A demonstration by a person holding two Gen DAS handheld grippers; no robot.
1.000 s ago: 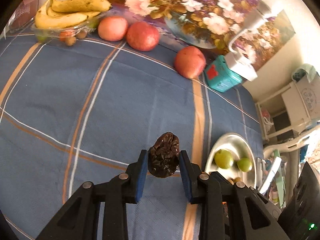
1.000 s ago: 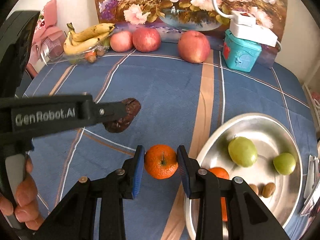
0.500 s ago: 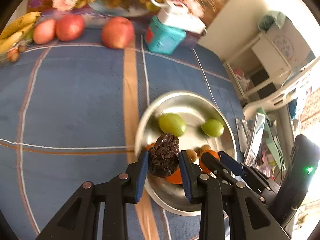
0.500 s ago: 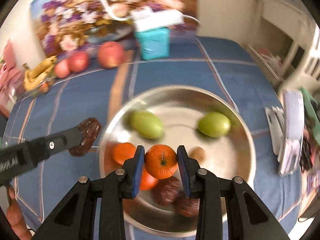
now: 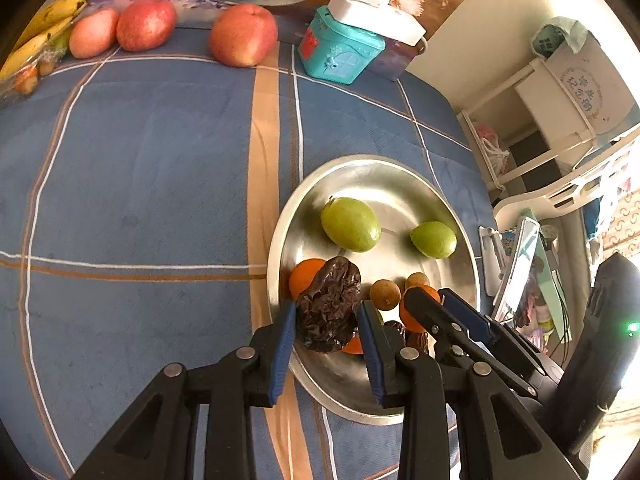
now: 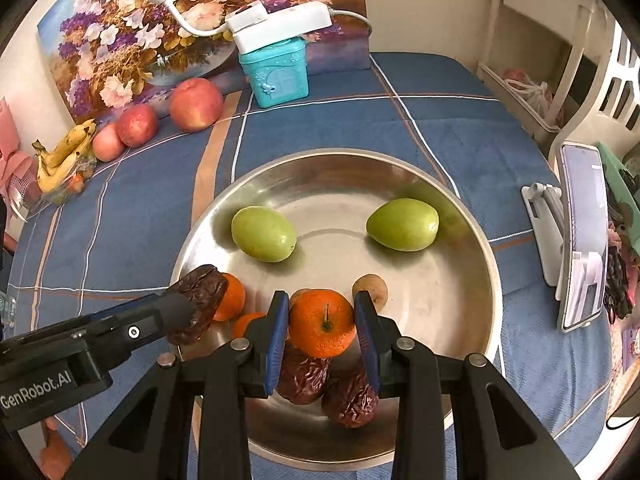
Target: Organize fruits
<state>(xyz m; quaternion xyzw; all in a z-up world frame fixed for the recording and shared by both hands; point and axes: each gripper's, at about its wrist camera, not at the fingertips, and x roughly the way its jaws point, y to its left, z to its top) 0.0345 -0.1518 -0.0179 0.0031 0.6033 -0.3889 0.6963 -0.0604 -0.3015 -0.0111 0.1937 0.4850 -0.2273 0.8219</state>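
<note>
Two grippers hold fruit over a metal bowl [image 6: 476, 236].
Left gripper [image 5: 326, 338] clamps a wrinkled brown date [image 5: 329, 306] at seven o'clock; right gripper [image 6: 322, 328] clamps an orange [image 6: 322, 328].

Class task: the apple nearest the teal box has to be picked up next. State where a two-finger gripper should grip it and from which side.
Grip the apple across its widest middle, coming from the open tablecloth in front. It is round, the painting stands close behind, and the teal box sits close on its right.
</note>
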